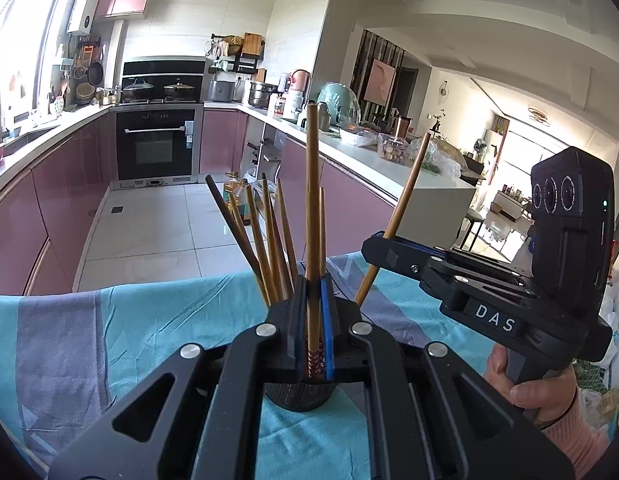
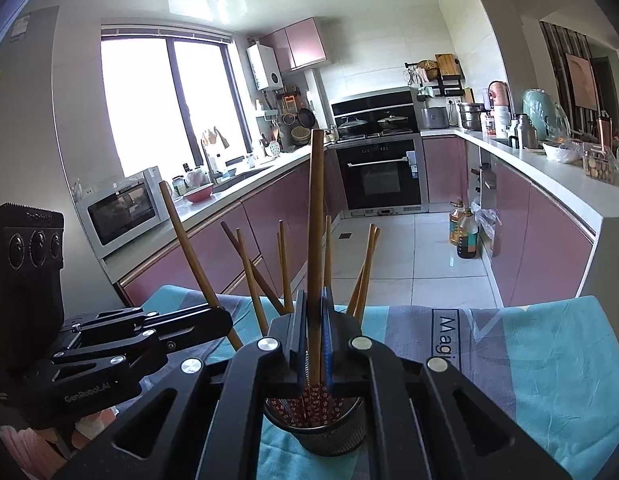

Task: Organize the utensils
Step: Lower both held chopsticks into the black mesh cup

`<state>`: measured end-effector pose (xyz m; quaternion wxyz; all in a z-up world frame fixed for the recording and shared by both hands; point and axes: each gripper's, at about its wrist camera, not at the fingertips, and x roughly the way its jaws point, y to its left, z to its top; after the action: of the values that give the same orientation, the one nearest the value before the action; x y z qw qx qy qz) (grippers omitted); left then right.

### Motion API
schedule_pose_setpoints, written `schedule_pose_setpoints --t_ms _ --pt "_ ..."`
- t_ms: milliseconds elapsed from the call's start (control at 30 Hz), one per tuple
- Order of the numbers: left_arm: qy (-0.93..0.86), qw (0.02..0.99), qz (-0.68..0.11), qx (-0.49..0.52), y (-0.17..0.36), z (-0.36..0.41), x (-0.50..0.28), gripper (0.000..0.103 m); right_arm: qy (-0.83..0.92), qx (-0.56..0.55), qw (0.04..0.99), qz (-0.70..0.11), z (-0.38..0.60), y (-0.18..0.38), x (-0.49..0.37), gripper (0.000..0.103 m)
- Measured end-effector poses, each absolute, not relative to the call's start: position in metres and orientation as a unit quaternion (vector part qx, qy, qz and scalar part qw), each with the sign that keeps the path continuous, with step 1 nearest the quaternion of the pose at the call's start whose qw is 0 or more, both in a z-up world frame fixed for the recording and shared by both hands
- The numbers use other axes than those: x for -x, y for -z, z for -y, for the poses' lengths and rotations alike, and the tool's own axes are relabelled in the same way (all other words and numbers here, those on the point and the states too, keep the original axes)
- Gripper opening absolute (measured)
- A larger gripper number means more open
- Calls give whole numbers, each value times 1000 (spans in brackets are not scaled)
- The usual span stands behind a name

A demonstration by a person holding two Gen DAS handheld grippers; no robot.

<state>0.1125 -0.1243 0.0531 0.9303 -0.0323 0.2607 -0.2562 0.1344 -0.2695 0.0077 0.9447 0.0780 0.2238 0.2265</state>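
A black mesh holder [image 1: 299,394] stands on the teal and grey cloth [image 1: 149,320], with several brown chopsticks [image 1: 265,248] leaning out of it. My left gripper [image 1: 311,280] is shut on one upright chopstick [image 1: 312,184] whose patterned lower end sits over the holder. To its right, my right gripper [image 1: 383,240] is shut on a tilted chopstick [image 1: 413,176]. In the right wrist view the right gripper [image 2: 312,296] clamps its chopstick [image 2: 316,208] above the holder [image 2: 313,432], and the left gripper [image 2: 221,316] reaches in from the left with its chopstick [image 2: 181,232].
The cloth-covered table ends just beyond the holder, with tiled floor [image 1: 157,224] past it. Pink kitchen cabinets [image 2: 549,248] and counters run along both sides. Oil bottles [image 2: 463,234] stand on the floor. A hand [image 1: 529,384] grips the right gripper's handle.
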Motion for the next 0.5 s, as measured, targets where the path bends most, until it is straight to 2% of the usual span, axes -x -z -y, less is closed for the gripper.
schedule_pose_setpoints --t_ms 500 --pt "254 925 -280 27 -46 128 -124 8 -224 -77 941 -240 263 3 -137 6"
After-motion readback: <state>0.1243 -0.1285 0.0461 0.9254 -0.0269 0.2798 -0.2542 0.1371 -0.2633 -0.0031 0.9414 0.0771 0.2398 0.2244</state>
